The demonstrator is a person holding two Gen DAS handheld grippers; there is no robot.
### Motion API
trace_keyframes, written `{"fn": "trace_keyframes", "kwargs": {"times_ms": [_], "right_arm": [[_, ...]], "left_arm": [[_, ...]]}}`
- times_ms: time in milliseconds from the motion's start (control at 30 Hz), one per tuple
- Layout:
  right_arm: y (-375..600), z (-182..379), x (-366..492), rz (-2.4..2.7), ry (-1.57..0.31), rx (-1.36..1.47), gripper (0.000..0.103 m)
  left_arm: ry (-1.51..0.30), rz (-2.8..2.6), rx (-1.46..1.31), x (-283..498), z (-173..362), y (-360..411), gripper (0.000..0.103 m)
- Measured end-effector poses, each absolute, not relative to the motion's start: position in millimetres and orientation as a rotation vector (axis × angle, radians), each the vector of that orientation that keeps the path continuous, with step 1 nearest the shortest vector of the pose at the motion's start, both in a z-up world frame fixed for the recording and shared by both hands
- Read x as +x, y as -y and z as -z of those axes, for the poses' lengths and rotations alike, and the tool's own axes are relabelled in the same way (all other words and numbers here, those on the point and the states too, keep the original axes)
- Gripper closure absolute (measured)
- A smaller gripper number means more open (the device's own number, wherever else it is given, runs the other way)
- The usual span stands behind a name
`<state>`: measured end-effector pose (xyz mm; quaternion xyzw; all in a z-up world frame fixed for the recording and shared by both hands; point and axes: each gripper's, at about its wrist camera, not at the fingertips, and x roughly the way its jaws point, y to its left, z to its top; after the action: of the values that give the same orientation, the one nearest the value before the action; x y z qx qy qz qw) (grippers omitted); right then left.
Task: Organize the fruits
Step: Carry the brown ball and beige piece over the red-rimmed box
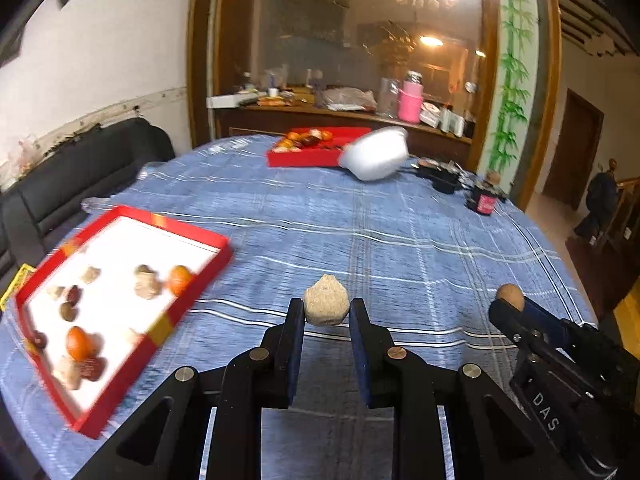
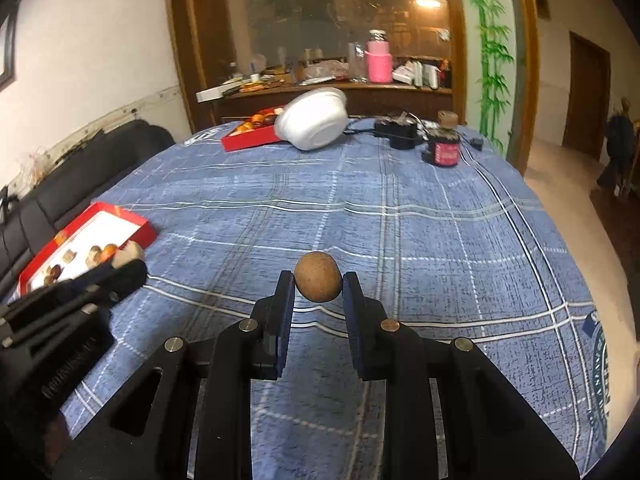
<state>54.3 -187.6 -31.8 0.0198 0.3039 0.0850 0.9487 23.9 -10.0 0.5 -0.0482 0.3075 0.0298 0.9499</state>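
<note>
My left gripper [image 1: 326,307] is shut on a pale rough lump [image 1: 325,306], held above the blue plaid tablecloth [image 1: 380,240]. My right gripper [image 2: 318,280] is shut on a round brown fruit [image 2: 318,277]; it also shows at the right of the left wrist view [image 1: 510,298]. A red tray with a white floor [image 1: 120,248] lies to the left and holds several small fruits, among them an orange one [image 1: 178,279]. It also shows in the right wrist view [image 2: 100,232], partly behind my left gripper [image 2: 124,264].
A second red tray with fruits [image 1: 312,156] sits at the far side, a tilted white bowl [image 1: 376,156] beside it. A dark jar with a red label [image 2: 444,152] and a black device [image 2: 398,134] stand far right. A black sofa [image 1: 80,168] is left of the table.
</note>
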Motion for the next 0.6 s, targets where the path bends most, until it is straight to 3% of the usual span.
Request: {"fn": "trace_keyframes", "kwargs": {"times_ms": [600], "right_arm": [[64.7,-14.2,27.4,-0.412,-0.538,-0.131,0.08]], "left_arm": [[-0.558,-0.284,-0.192,-32.8,-23.1,-117.8,0.081]]}}
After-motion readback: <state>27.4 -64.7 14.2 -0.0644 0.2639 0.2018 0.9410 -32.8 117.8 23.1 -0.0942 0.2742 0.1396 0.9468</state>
